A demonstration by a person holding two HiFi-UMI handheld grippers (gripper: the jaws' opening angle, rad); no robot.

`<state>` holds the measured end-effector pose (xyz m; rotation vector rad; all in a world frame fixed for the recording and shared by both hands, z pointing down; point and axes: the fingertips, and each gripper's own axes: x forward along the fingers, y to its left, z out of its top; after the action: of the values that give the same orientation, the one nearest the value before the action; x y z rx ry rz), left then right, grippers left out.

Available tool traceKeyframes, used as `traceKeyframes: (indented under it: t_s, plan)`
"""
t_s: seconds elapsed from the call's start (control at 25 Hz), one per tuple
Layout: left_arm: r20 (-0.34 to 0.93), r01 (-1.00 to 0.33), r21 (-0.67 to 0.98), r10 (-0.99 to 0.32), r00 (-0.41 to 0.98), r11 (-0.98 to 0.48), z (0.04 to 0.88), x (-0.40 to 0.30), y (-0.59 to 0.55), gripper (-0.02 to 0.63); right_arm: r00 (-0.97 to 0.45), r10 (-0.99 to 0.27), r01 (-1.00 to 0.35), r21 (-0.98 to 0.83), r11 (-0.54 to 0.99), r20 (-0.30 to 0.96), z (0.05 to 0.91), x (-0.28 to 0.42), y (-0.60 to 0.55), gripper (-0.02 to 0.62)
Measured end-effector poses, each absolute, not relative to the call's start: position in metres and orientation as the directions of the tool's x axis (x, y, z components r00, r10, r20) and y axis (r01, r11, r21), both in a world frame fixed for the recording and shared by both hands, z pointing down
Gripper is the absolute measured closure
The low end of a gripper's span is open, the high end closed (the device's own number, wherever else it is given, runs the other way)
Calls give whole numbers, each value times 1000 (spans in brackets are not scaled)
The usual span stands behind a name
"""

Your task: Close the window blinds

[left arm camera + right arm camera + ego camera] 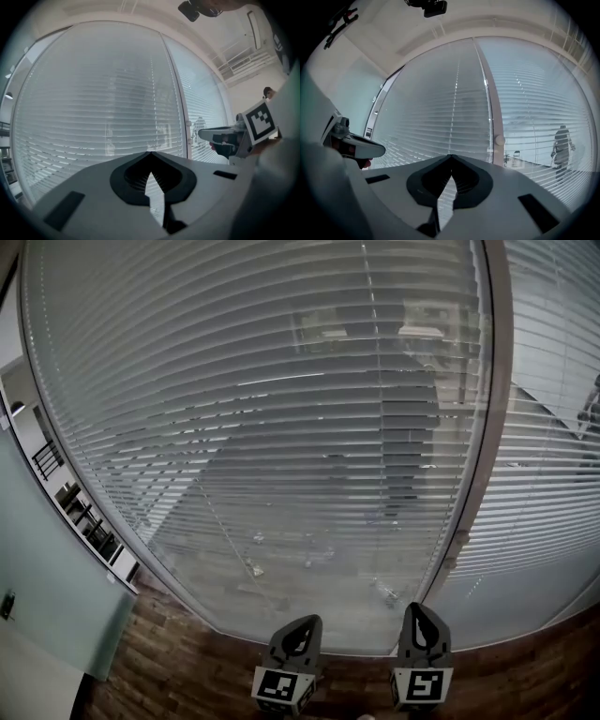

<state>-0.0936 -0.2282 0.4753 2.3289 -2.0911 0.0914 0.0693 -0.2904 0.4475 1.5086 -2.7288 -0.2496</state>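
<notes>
The window blinds (262,409) fill the head view, their horizontal slats tilted enough that the outside shows dimly through them. A thin wand (230,535) hangs slanting across the lower slats, and a cord (373,352) runs down further right. Low in that view my left gripper (311,621) and right gripper (415,607) stand side by side, short of the blinds and touching nothing. In the left gripper view the gripper (150,153) has its jaws shut tip to tip with nothing between. The right gripper (451,156) is likewise shut and empty, level with the slats (440,117).
A window post (480,465) with a round knob (500,139) separates this blind from a second blind (553,474) on the right. A pale partition (47,587) stands at left above a wood floor (169,662). A person (561,147) shows beyond the right window.
</notes>
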Motion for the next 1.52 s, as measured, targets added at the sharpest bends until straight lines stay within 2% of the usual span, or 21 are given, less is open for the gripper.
traceKeyframes:
  t_s: [0.2,0.52,0.88,1.16,1.52]
  plan:
    - [43,-992,-19,-991,125,-126,482,-107,-195,607,-547,-837,-830,145,538,-22,466,48,-247,592]
    - [36,-989,-3,-988,148,-148,464,-155,-113,607,-528,-848,-841,155,518,-34,430,5,-152,592]
    - [51,-985,-10,-984,173,-174,455,-177,-22,607,-513,-858,-853,133,504,-37,425,-26,-59,592]
    - [13,-979,-8,-979,202,-203,510,-200,75,607,-499,-864,-860,162,484,-68,472,-55,41,594]
    - [15,-985,12,-985,174,-173,474,-155,52,607,-528,-848,-840,175,513,-47,446,-17,12,594]
